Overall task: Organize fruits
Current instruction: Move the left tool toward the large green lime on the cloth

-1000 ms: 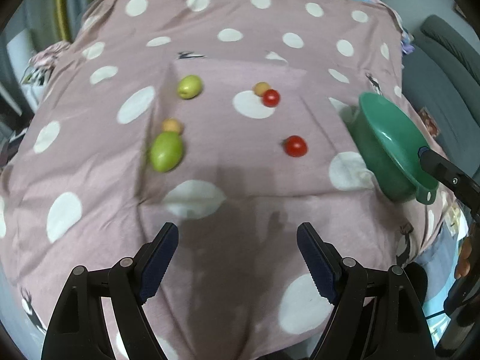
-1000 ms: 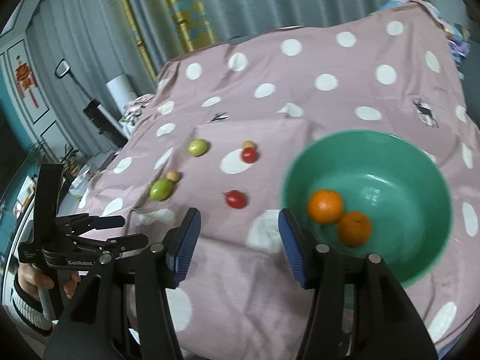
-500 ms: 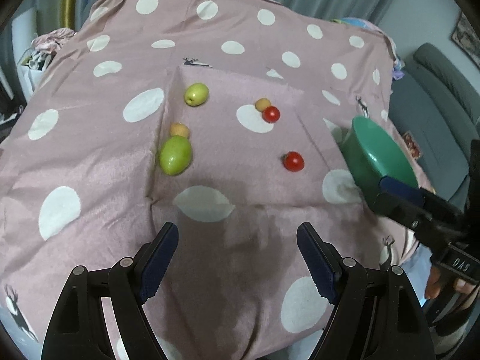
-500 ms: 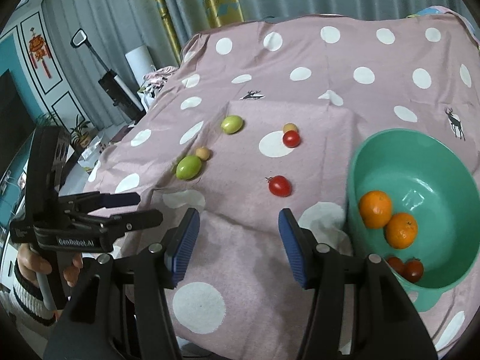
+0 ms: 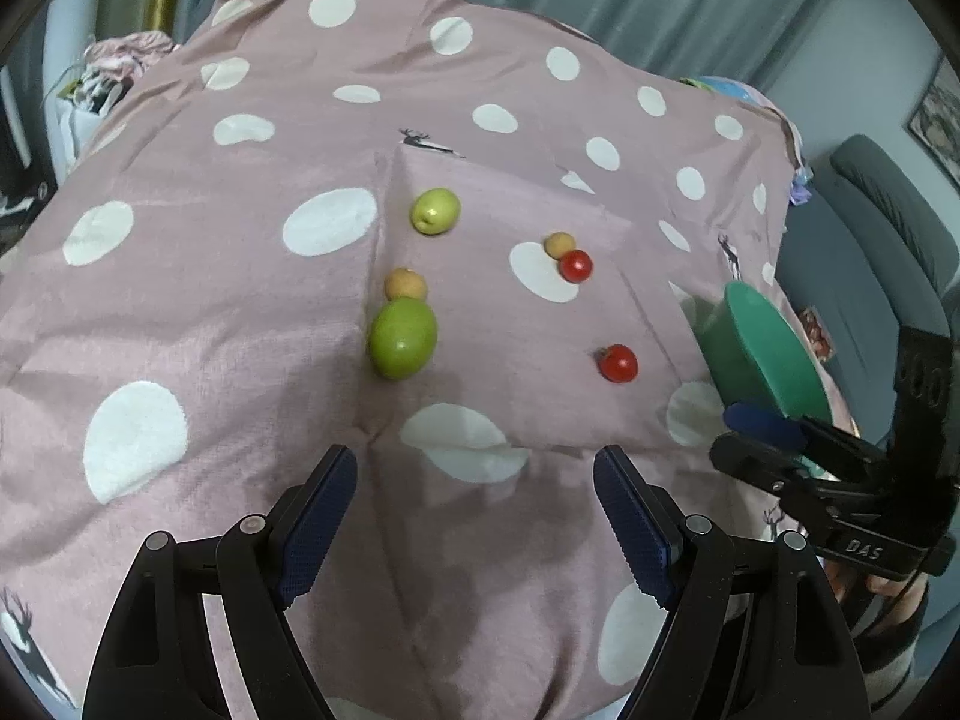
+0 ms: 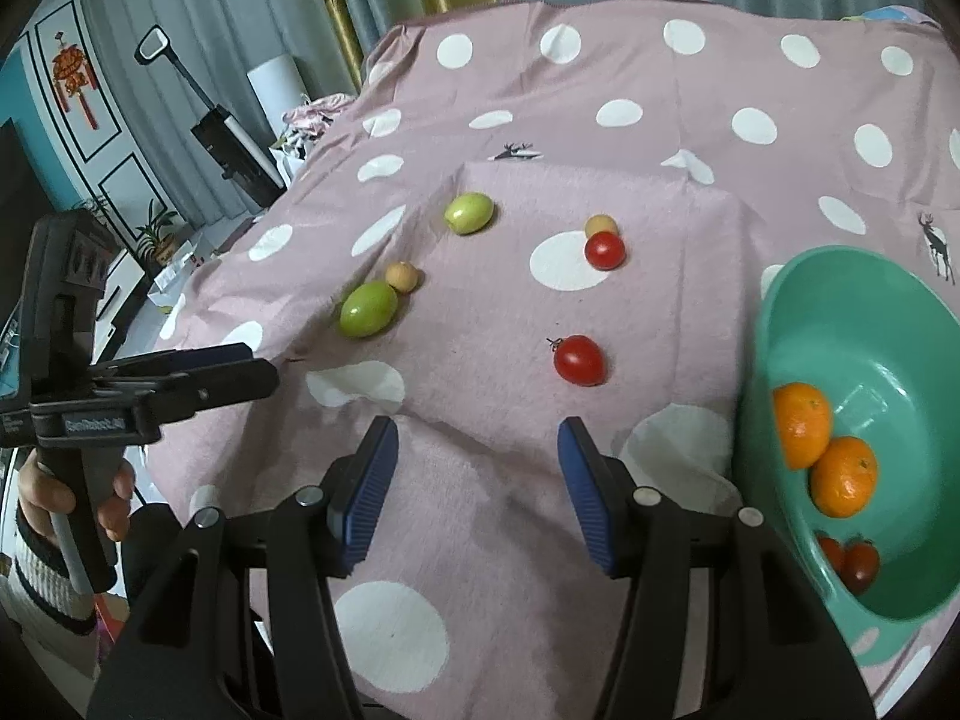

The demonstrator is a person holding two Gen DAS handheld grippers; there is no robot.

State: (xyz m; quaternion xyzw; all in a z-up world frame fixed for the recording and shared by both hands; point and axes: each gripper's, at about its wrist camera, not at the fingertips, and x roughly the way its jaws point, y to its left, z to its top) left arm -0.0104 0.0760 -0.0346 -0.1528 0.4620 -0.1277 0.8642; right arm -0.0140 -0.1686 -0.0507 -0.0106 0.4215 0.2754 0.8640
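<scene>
On the pink dotted cloth lie two green fruits, two small tan fruits and two red tomatoes. The near tomato also shows in the right wrist view. A green bowl at the right holds two oranges and two tomatoes. My left gripper is open and empty, short of the fruits. My right gripper is open and empty, short of the near tomato and left of the bowl.
The cloth covers a raised table with a fold ridge left of the green fruits. A grey sofa stands at the right. Curtains, a white roll and a cabinet stand behind at the left.
Both grippers have drawn back and shifted left of the bowl. The bowl has slid toward the right edge in both views. Both stay open and the fruits have not moved.
</scene>
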